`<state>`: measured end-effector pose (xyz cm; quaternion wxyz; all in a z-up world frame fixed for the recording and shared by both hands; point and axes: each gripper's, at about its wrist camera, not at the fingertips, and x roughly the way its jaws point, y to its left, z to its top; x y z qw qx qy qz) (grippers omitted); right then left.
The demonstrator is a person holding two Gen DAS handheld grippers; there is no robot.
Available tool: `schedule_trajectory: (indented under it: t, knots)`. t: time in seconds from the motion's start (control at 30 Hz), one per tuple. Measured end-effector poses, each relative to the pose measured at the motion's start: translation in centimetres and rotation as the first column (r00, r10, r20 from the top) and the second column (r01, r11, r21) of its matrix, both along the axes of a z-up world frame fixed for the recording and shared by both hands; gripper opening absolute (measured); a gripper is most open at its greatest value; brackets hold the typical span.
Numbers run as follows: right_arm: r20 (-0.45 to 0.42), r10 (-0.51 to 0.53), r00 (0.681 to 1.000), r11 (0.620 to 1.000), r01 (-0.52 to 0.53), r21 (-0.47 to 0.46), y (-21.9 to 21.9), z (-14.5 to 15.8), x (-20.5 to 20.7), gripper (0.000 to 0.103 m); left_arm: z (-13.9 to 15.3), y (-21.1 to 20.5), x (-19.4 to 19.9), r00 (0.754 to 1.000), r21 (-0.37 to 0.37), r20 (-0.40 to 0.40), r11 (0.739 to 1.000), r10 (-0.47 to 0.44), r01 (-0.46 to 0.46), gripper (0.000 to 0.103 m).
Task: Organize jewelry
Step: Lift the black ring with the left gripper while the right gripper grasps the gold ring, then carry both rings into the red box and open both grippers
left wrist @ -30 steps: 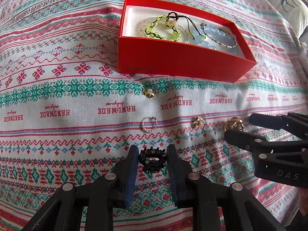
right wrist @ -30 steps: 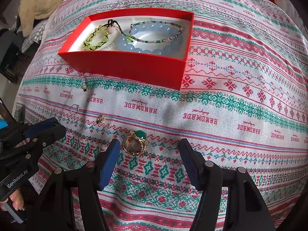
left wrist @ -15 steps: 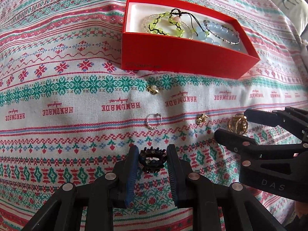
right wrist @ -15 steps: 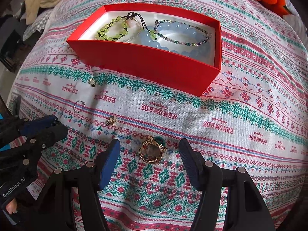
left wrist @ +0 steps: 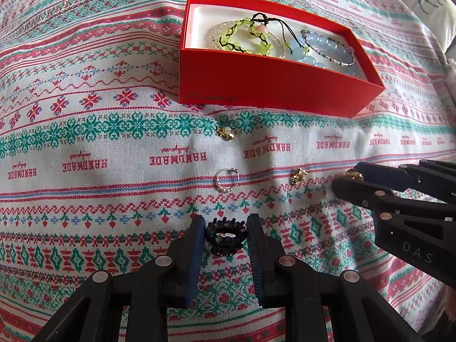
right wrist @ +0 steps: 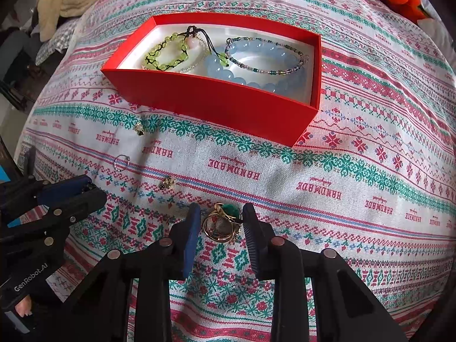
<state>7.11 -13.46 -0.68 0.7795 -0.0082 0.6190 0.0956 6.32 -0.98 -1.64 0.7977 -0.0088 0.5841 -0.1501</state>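
The left claw (left wrist: 225, 235) is clamped on a black hair clip (left wrist: 226, 236); the right claw (right wrist: 219, 222) grips a gold ring (right wrist: 221, 222) on the cloth (right wrist: 342, 171).

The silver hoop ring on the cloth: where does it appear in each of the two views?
Left wrist view: the silver hoop ring lies near the centre, above the left tool.
Right wrist view: it lies at the left, above the left tool's tips.
Shared landmark: the red box, farther back in both views, with the ring in front of its side wall.
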Motion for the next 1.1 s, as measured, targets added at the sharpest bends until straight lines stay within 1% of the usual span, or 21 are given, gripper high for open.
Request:
schedule_trajectory:
  t: [0.2, 0.37, 0.7, 0.9, 1.1]
  knots:
    - [0.014, -0.004, 1.0, 1.0, 0.003, 0.013, -0.1, 0.6, 0.1, 0.03, 0.3, -0.1, -0.1, 1.0, -0.001, 0.006, 1.0, -0.009, 0.009, 0.024]
    - [0.036, 0.001, 0.999, 1.0, -0.002, 0.018, -0.6, 1.4, 0.0, 0.03, 0.9, -0.4, -0.5, 0.999, 0.019, 0.035, 1.0, -0.019, 0.018, 0.024]
    - [0.064, -0.01, 0.998, 0.999, 0.008, 0.038, -1.0, 2.5, -0.3, 0.03, 2.1, -0.6, -0.8, 0.997, 0.027, 0.073, 0.999, -0.03, 0.028, 0.024]
    - [0.088, -0.025, 0.996, 0.998, 0.019, 0.066, -1.5, 3.7, -0.3, 0.03, 2.9, -0.7, -0.4, 0.996, 0.016, 0.089, 0.999, -0.032, 0.031, 0.024]
    - [0.117, -0.056, 0.992, 0.993, 0.043, 0.109, -2.4, 5.4, 0.2, 0.03, 4.1, -0.4, 0.8, 0.994, -0.011, 0.108, 1.0, -0.01, 0.011, 0.024]
